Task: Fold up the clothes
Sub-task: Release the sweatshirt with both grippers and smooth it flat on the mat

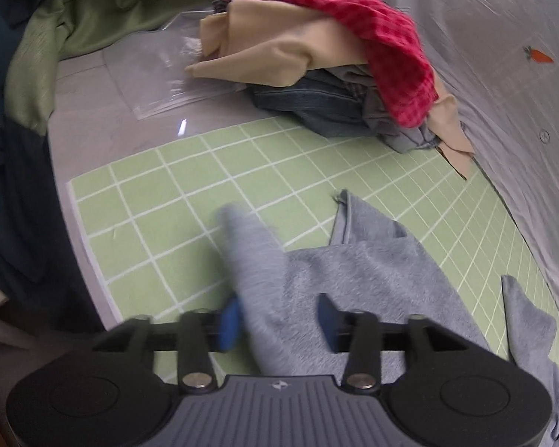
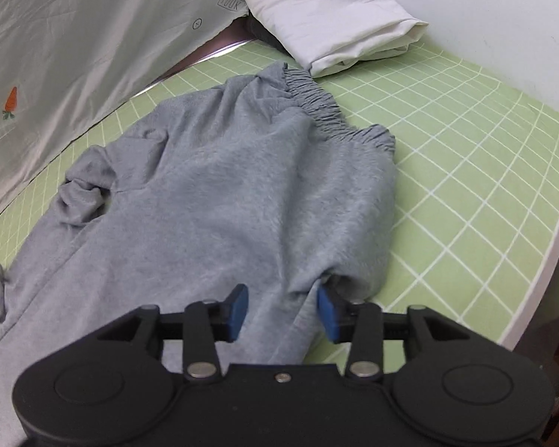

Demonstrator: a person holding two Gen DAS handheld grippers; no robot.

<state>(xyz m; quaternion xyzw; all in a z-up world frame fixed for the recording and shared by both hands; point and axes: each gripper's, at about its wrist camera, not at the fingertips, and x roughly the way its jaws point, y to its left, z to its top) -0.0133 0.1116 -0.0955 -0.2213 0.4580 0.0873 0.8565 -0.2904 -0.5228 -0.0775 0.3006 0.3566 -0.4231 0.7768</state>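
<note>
Left gripper (image 1: 279,322): 2 fingers spread, a blurred fold of the grey pants (image 2: 220,193) between them, not pinched. Right gripper (image 2: 282,313): fingers spread, pants fabric between and ahead of them, waistband (image 2: 318,106) far end. Risk: loose cloth sags, fold skews on the green mat (image 2: 466,171); clothes pile (image 1: 316,74) beyond the left fingers could snag.

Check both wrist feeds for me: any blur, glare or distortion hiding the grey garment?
Left wrist view: a fold of the grey garment is motion-smeared between the left gripper pads; a small glare streak on the clear plastic. Right wrist view: garment sharp, evenly lit; fisheye bends the green grid mat; right gripper unobscured.
</note>
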